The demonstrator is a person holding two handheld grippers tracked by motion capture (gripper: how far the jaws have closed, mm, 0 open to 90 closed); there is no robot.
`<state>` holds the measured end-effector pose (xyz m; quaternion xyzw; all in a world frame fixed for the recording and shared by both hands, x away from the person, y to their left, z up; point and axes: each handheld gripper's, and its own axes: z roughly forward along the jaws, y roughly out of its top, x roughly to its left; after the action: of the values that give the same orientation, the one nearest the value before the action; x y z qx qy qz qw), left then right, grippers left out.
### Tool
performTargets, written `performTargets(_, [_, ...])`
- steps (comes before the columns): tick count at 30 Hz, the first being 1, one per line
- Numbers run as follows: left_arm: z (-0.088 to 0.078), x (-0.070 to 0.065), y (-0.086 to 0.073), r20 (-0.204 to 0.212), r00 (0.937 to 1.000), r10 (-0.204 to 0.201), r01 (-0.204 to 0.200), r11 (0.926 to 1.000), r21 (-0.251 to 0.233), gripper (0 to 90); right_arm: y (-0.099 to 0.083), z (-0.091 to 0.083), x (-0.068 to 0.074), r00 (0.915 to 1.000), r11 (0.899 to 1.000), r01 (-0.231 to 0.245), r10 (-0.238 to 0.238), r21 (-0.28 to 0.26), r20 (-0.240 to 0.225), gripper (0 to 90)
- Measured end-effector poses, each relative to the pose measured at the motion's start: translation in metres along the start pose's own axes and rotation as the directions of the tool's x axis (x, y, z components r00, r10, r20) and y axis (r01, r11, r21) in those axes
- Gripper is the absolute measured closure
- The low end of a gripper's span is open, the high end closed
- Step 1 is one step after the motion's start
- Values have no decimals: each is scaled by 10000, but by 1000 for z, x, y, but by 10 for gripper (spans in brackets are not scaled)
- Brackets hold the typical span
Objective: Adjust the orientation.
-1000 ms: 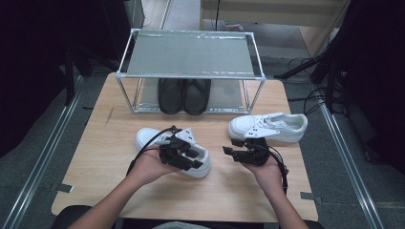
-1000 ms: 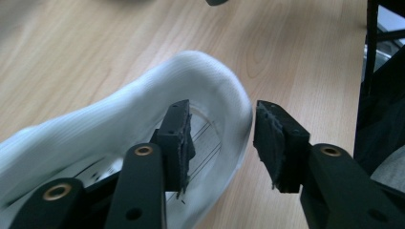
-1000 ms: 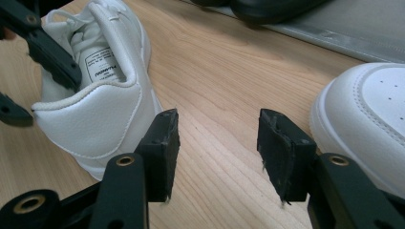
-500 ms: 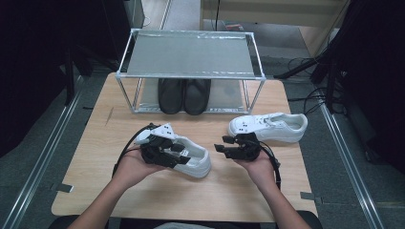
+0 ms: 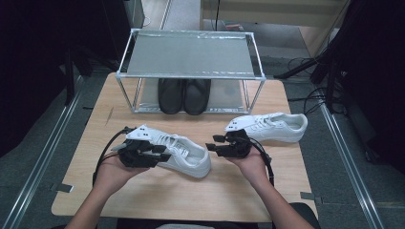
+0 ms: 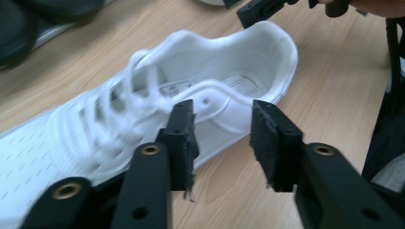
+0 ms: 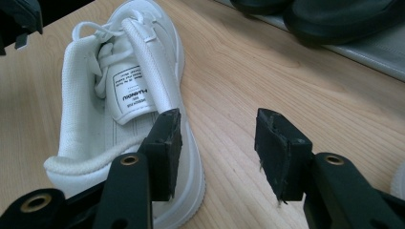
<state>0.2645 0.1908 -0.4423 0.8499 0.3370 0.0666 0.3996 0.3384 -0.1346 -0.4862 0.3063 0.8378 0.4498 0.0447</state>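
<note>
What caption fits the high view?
Left gripper and right gripper, both open, flank a white sneaker.

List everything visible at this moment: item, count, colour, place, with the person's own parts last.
White sneaker: 1, white, table's middle, between both grippers.
Second white sneaker: 1, white, table's right side.
Black shoes: 2, black, rack's lower shelf.
Shoe rack: 1, silver metal, table's far edge.
Table: 1, light wood.
Left gripper: 1, black, jaws just been closing, astride the sneaker's near side wall, not pressing it.
Right gripper: 1, black, open, beside the sneaker's heel.
</note>
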Motion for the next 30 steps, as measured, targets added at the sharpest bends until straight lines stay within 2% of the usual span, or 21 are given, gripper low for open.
performTargets(2, [-4, 3, -6, -207, 9998, -27, 23, 9999, -168, 691, 1, 3, 1, 10000, 10000, 33, -33, 12, -28, 534])
performTargets(5, [-5, 10, -18, -426, 9978, -512, 502, 9985, -233, 745, 3, 5, 1, 10000, 10000, 40, -40, -14, 24, 536])
performTargets(8, [-1, 17, -29, -379, 9953, -887, 889, 9960, 39, 833, 5, 9, 0, 10000, 9999, 15, -15, -100, 4, 574])
performTargets(10, [5, 20, -32, -332, 9929, -1146, 1155, 9930, 252, 887, 6, 12, 0, 10000, 9999, -65, 65, -100, 1, 638])
performTargets(13, [21, 24, -36, -524, 9929, -1068, 1106, 9910, 751, 888, 9, 19, 0, 10000, 10000, 85, -85, 49, 7, 676])
performTargets(17, [36, 28, -37, -494, 9929, -1079, 1123, 9890, 959, 888, 12, 28, 5, 9984, 9982, 478, -467, 350, -313, 819])
performTargets(20, [37, 30, -37, -300, 9935, -1098, 1120, 9900, 861, 896, 12, 28, 12, 9946, 9941, 1016, -1006, 385, -272, 863])
performTargets(25, [37, 33, -41, -114, 9928, -1193, 1198, 9905, 674, 897, 10, 29, 15, 9936, 9932, 995, -959, 601, -598, 900])
performTargets(30, [37, 34, -41, -180, 9933, -1139, 1148, 9911, 674, 897, 8, 32, 23, 9912, 9897, 1092, -1013, 929, -856, 900])
